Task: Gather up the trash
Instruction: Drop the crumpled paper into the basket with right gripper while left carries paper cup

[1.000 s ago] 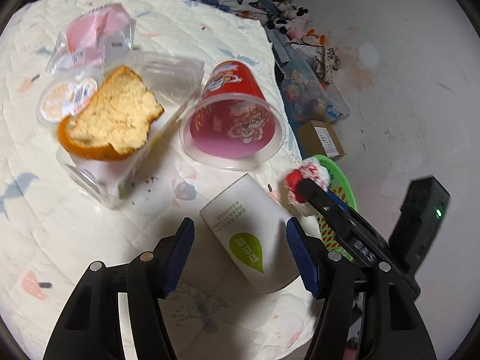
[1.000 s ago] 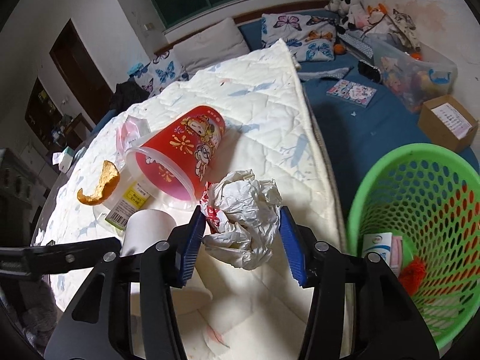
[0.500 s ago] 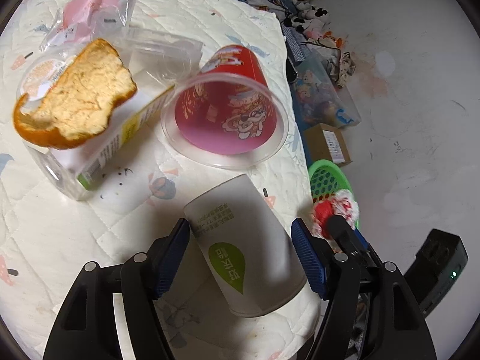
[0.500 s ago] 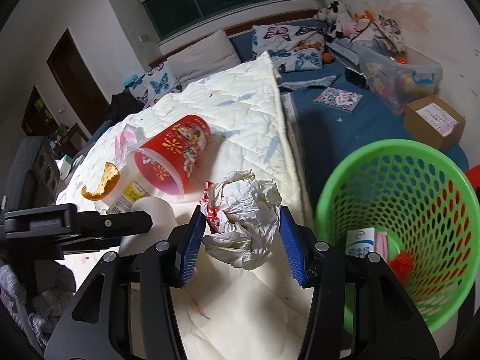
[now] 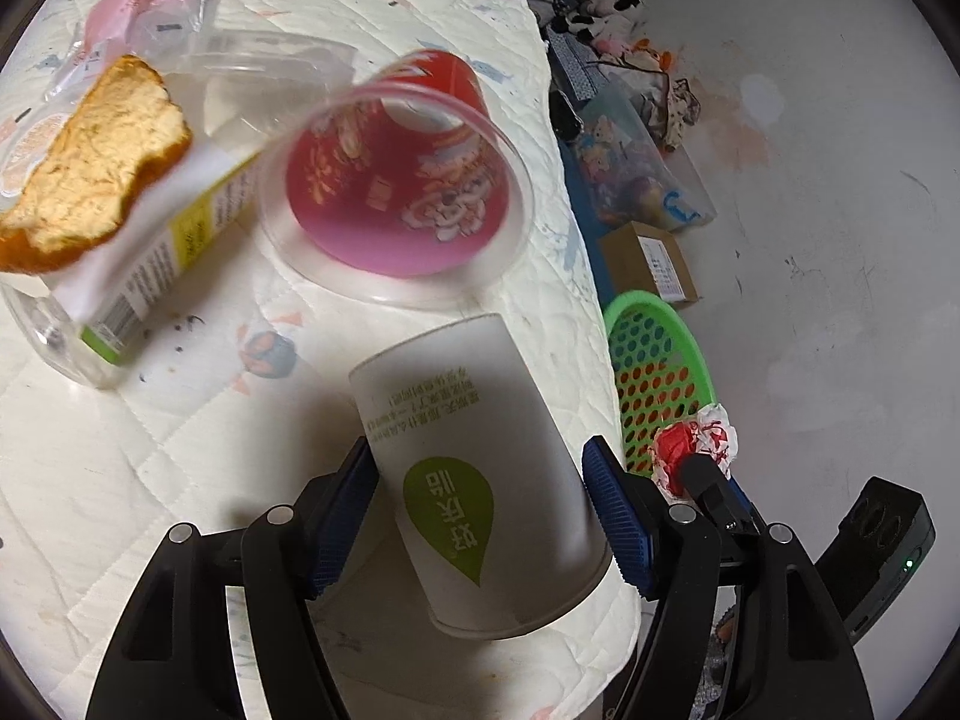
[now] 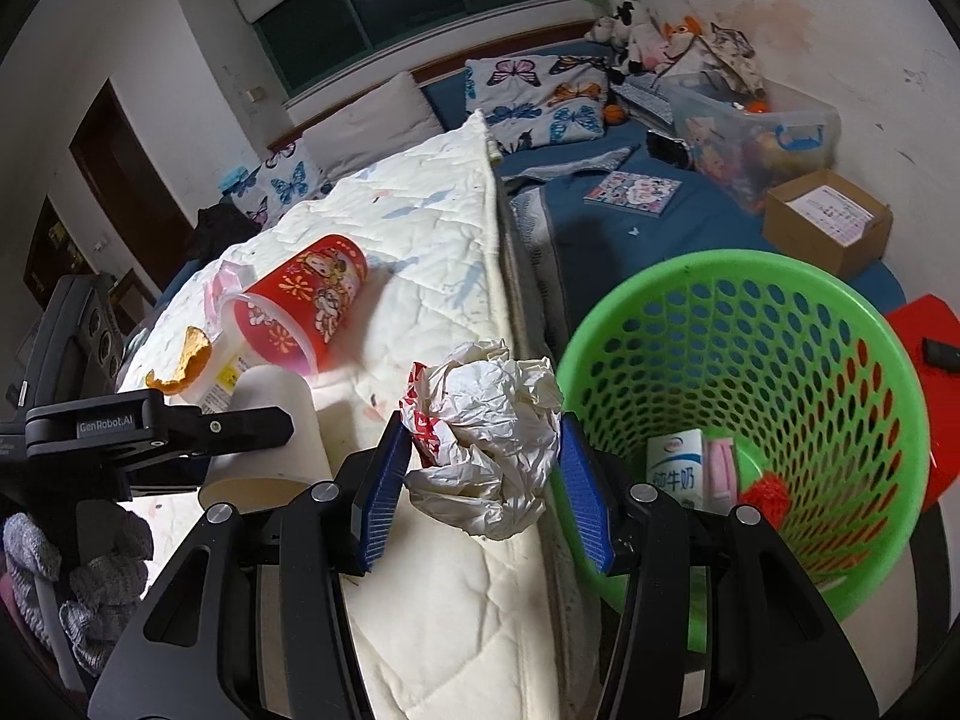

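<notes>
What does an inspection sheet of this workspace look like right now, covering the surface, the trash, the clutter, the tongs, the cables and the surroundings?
Surface: white quilted mattress, a few dark crumbs on it.
Job's things: white paper cup lying on its side; red plastic cup on its side; clear bottle with an orange peel on it; crumpled wrapper; green basket already holding a milk carton.
Clutter: pink bag.
Tongs: left tongs open, jaws just opened wider, straddling the paper cup; right tongs shut on the wrapper, beside the basket.
Cables: nothing seen.
Surroundings: cardboard box, butterfly pillows, toy bin.
</notes>
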`<state>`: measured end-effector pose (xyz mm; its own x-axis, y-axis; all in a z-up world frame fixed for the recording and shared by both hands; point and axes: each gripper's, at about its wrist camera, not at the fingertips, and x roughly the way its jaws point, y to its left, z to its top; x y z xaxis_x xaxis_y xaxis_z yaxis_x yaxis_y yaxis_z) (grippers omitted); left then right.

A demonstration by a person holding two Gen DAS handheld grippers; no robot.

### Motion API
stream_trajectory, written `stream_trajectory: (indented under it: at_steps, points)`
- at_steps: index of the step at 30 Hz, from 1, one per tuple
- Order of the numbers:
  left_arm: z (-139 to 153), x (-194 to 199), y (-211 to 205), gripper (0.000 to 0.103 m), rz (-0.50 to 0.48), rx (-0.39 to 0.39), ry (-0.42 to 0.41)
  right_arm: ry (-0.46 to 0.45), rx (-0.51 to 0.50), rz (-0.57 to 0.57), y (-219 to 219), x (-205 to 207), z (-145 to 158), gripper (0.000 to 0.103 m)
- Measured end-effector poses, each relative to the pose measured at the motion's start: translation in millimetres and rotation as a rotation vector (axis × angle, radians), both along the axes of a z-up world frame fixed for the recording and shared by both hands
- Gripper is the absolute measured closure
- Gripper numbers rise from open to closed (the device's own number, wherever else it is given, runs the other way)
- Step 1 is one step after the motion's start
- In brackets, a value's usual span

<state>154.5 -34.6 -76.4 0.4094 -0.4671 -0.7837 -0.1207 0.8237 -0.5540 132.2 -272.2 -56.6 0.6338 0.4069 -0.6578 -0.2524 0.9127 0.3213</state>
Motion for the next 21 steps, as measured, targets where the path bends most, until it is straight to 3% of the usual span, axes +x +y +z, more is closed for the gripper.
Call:
stream_trajectory:
  at_steps: [21]
  points:
    - [29,5,-37,0.039,-0.158,0.025,-0.089,0.024,-0.02,-0.14,-56,-7,-8,0.051]
